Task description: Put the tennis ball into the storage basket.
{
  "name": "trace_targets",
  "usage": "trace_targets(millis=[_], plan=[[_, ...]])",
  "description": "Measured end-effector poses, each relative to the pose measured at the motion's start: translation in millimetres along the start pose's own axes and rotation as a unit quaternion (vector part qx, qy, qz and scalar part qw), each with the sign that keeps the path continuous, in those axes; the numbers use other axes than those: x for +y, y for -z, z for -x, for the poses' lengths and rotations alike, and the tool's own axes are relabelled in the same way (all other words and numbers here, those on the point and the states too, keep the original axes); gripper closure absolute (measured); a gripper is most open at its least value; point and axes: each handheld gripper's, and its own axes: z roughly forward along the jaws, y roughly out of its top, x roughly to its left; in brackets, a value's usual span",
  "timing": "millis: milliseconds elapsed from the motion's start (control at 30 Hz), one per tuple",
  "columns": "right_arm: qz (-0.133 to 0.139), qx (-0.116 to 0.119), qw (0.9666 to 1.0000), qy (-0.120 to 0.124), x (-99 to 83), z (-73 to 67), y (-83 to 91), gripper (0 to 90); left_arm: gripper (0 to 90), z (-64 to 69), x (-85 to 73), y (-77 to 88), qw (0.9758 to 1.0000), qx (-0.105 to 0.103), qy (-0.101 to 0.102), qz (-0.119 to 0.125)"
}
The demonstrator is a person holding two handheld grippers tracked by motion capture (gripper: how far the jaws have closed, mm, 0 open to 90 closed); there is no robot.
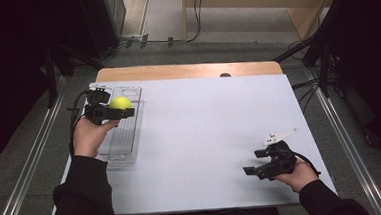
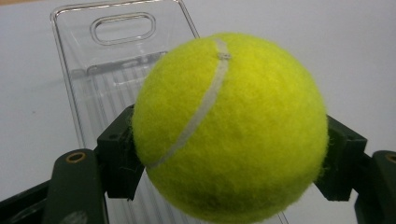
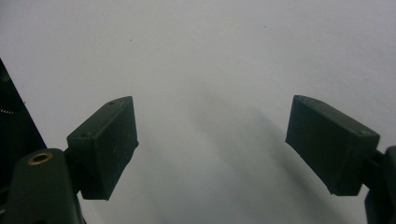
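A yellow tennis ball (image 1: 121, 102) (image 2: 229, 126) sits between the jaws of my left gripper (image 1: 123, 107) (image 2: 229, 158), which is shut on it at the table's left side. The ball hangs over a clear plastic tray (image 1: 125, 134) (image 2: 93, 60) that lies flat on the white table (image 1: 205, 131). The tray has a handle slot at its far end and a ribbed floor. My right gripper (image 1: 252, 171) (image 3: 212, 149) rests low near the front right of the table, jaws wide open with nothing between them, over bare white surface.
The table's wooden far edge (image 1: 189, 70) shows behind the white top. Metal rails (image 1: 31, 162) run along the floor on both sides. Dark stands and cables (image 1: 320, 54) crowd the right and back.
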Motion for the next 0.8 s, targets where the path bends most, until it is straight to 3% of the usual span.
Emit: trace_targets(millis=[800], plan=[[0.000, -0.001, 1.0000, 0.001, 0.0, 0.4, -0.5, 14.6, 25.4, -7.8, -8.4, -16.7, 0.9997, 0.006, 0.012, -0.020]])
